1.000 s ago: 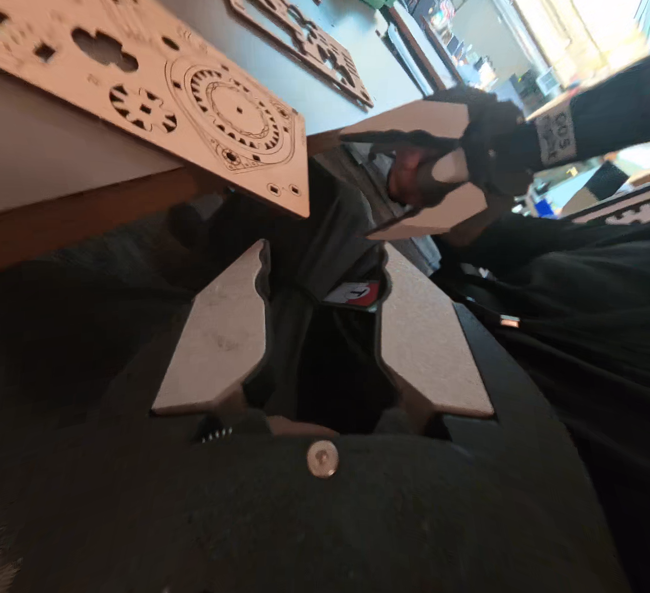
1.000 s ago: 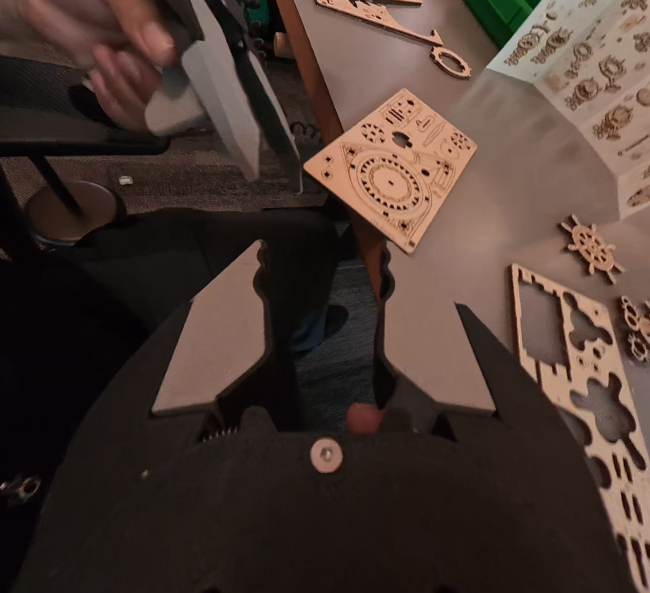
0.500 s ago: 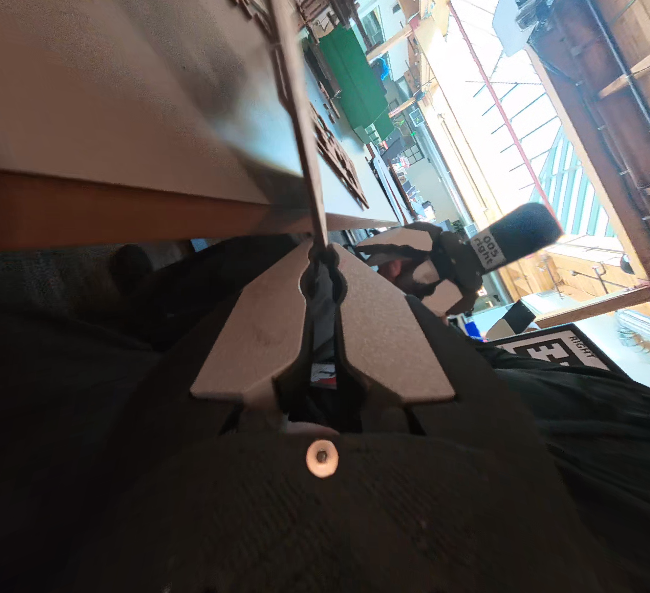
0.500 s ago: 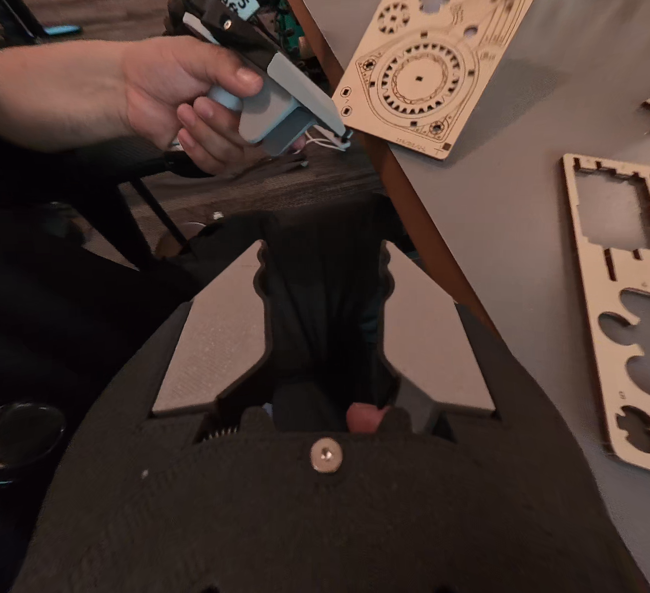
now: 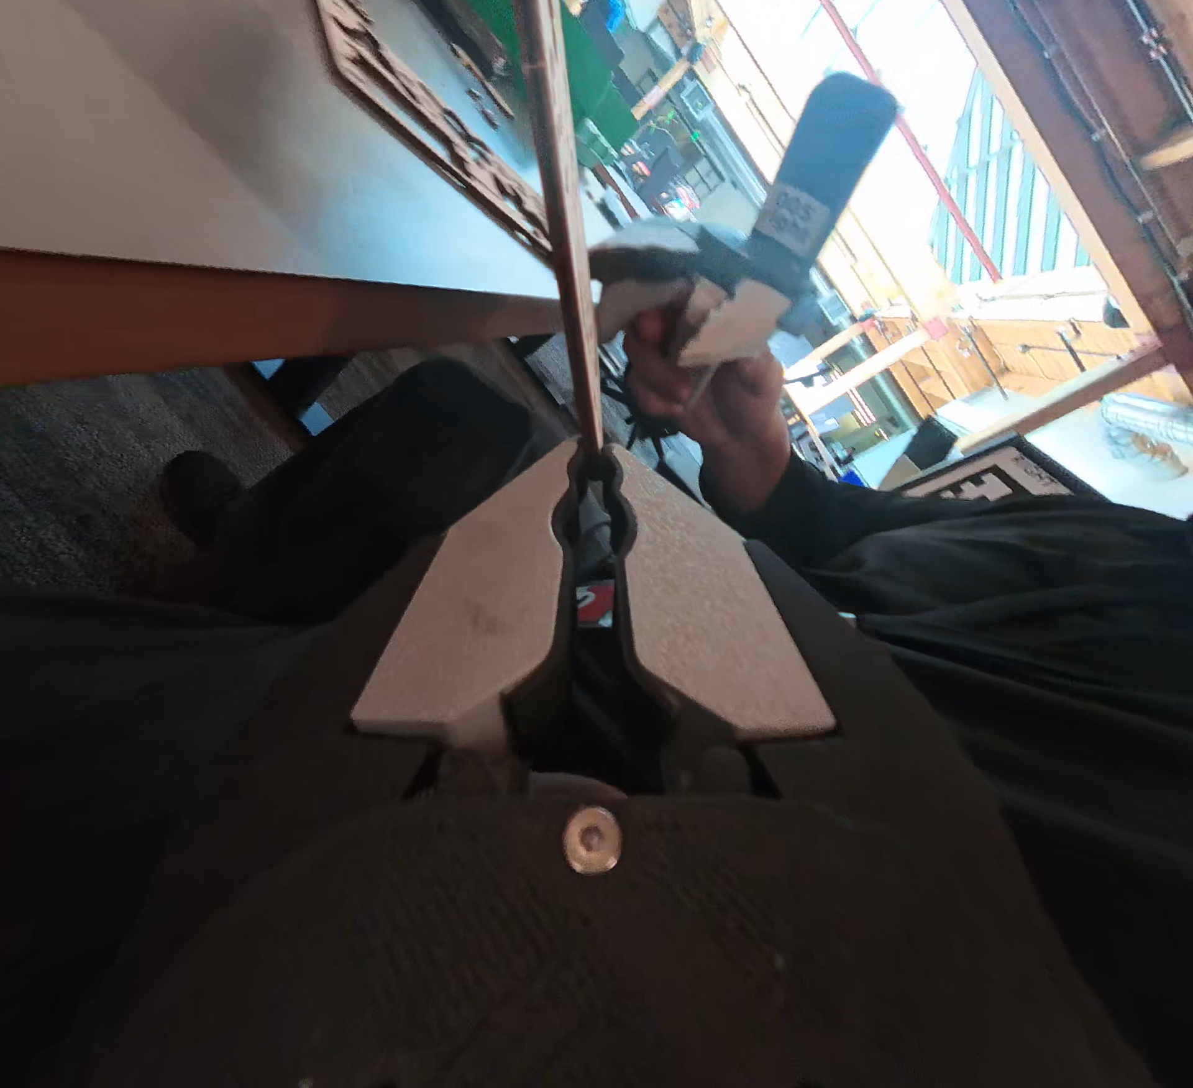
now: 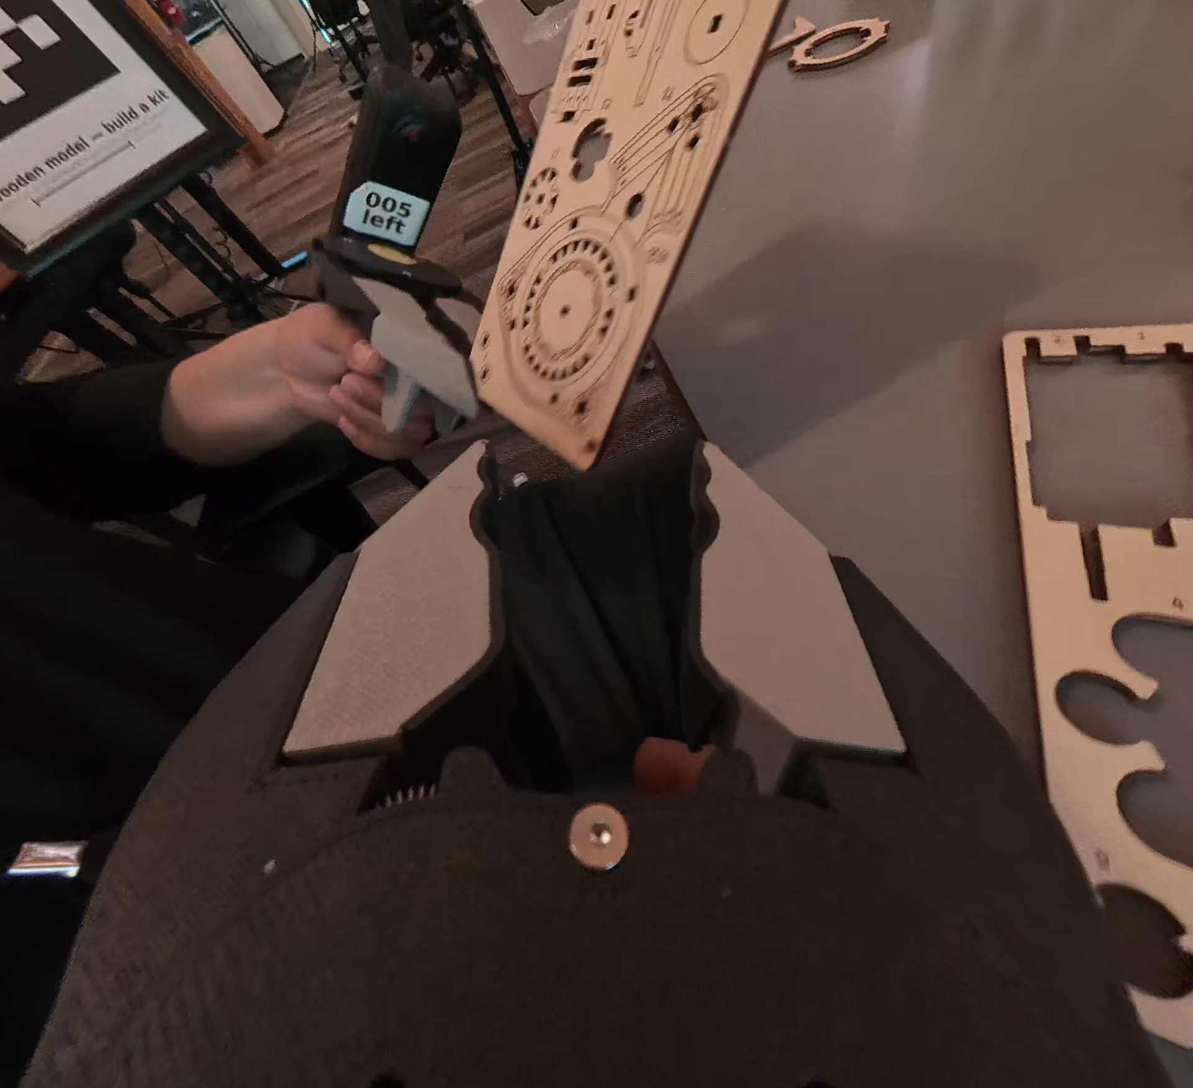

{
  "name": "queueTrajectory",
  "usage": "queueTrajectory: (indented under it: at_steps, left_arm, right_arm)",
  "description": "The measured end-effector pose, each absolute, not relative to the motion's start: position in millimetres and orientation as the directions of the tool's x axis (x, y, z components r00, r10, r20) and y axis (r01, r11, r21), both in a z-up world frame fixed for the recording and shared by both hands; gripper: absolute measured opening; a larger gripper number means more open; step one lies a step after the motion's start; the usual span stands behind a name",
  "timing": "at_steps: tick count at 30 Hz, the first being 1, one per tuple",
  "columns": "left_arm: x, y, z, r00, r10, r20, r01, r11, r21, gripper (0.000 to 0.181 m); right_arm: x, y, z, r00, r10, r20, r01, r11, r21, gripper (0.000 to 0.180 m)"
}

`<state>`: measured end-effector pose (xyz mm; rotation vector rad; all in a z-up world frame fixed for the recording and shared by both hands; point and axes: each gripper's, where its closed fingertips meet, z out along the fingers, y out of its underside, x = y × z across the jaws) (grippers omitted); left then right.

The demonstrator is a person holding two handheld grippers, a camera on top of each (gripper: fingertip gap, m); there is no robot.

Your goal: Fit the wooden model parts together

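Grey tabletop (image 6: 904, 218) with a wooden edge fills the scene, workshop windows glowing beyond. A second ago the laser-cut plywood sheet (image 6: 632, 185) lay flat overhanging that edge; now the left tongs (image 5: 592, 455) are clamped on its corner and it stands lifted, tilted, off the table. It seems ready for pressing parts out. The right tongs (image 6: 594, 476) hang apart and empty just below the sheet's lower corner. Thin, pale ply carries engraved gears, rings and slots; an emptied frame (image 6: 1110, 605) lies to the right.

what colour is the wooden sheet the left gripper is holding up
Pale tan wooden sheet with dark laser-cut gear and ring outlines; the right wrist view shows it best.
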<state>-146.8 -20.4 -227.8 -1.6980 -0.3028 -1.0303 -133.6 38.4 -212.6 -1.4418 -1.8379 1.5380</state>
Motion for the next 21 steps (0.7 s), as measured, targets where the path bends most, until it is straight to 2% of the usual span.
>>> queueTrajectory:
  at_steps: [2,4,8,11,13,15,17,18,19,21]
  left_arm:
    - [-133.7,-22.9,-224.0,0.589,-0.333,0.736,0.612,-0.411,-0.676,0.001]
    - [-122.2,-21.5,-222.1,0.601,-0.367,0.711,0.574,-0.421,-0.702,0.001]
    - [-108.6,-15.6,-220.6,0.614,-0.405,0.677,0.522,-0.435,-0.734,0.002]
    - [-108.7,-13.7,-219.2,0.632,-0.420,0.652,0.492,-0.433,-0.755,0.002]
    - [-117.6,-11.4,-216.8,0.683,-0.403,0.609,0.455,-0.417,-0.787,0.004]
    - [-132.4,-9.7,-211.0,0.745,-0.384,0.545,0.404,-0.391,-0.827,0.016]
    - [-148.3,-6.6,-199.6,0.781,-0.363,0.509,0.379,-0.372,-0.847,0.040]
    - [-155.2,-4.7,-192.9,0.795,-0.361,0.488,0.363,-0.362,-0.859,0.044]
    - [-161.2,-2.5,-185.5,0.809,-0.368,0.459,0.342,-0.342,-0.875,0.039]
    - [-173.2,3.4,-174.3,0.835,-0.373,0.404,0.304,-0.299,-0.904,0.011]
  right_arm:
    - [-138.6,36.1,-207.5,-0.444,0.822,-0.357,0.483,-0.116,-0.868,0.063]
    - [-140.1,29.3,-201.1,-0.488,0.782,-0.387,0.481,-0.128,-0.867,0.059]
    - [-135.9,16.0,-192.0,-0.574,0.689,-0.443,0.493,-0.141,-0.858,0.014]
    - [-133.9,14.5,-182.1,-0.621,0.636,-0.458,0.483,-0.149,-0.863,0.003]
    - [-137.8,14.8,-176.6,-0.634,0.634,-0.443,0.463,-0.147,-0.874,0.001]
    - [-143.6,15.0,-172.2,-0.649,0.635,-0.418,0.450,-0.122,-0.885,0.000]
    - [-151.0,14.8,-170.8,-0.663,0.637,-0.392,0.449,-0.080,-0.890,0.000]
    - [-154.9,14.0,-169.2,-0.671,0.630,-0.390,0.451,-0.069,-0.890,0.000]
    - [-159.2,13.6,-167.4,-0.677,0.623,-0.391,0.453,-0.065,-0.889,0.000]
    - [-169.1,14.6,-162.5,-0.688,0.611,-0.392,0.450,-0.065,-0.890,0.000]
